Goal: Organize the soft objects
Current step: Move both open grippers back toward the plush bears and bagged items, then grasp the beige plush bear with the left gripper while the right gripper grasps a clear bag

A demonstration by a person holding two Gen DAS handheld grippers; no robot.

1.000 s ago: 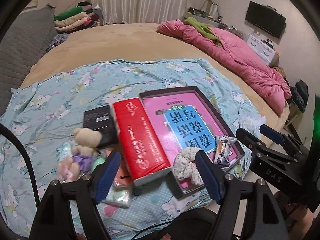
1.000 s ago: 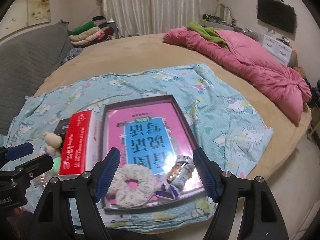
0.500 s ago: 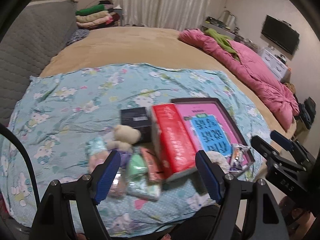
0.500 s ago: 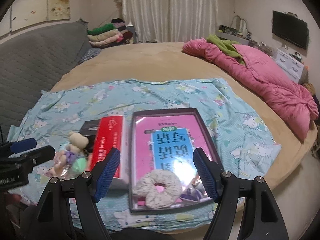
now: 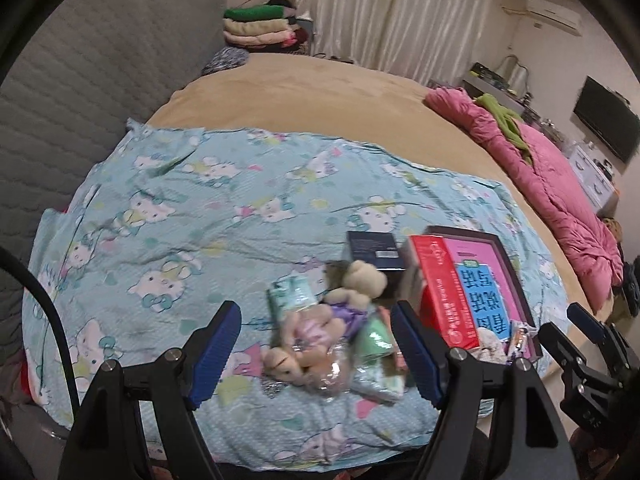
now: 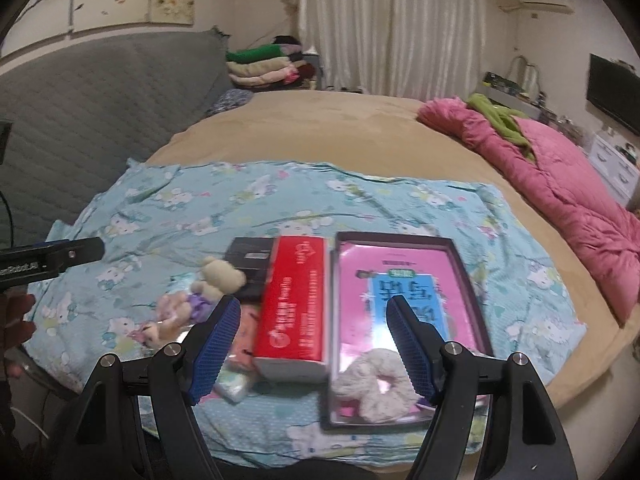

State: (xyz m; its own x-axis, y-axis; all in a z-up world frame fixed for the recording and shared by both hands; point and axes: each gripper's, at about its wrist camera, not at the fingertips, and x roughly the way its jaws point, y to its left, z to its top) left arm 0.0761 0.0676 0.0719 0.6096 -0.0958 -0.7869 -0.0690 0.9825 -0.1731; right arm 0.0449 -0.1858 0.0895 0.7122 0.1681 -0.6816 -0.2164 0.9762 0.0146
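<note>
Left wrist: bed [image 5: 304,92], one cat-print sheet [image 5: 192,220]; two plush toys [image 5: 320,332] at 12 o'clock between the left claw's [image 5: 316,344] gaping, empty jaws. Right wrist: one scrunchie [image 6: 376,384] in one box tray [image 6: 466,276], right claw [image 6: 314,344] gaping, empty.

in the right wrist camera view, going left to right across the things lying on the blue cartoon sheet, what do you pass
Beige plush teddy bear in a purple outfit → long red rectangular box → dark-rimmed shallow tray lined with a pink and blue sheet, with a white fluffy scrunchie at its near end.
</note>
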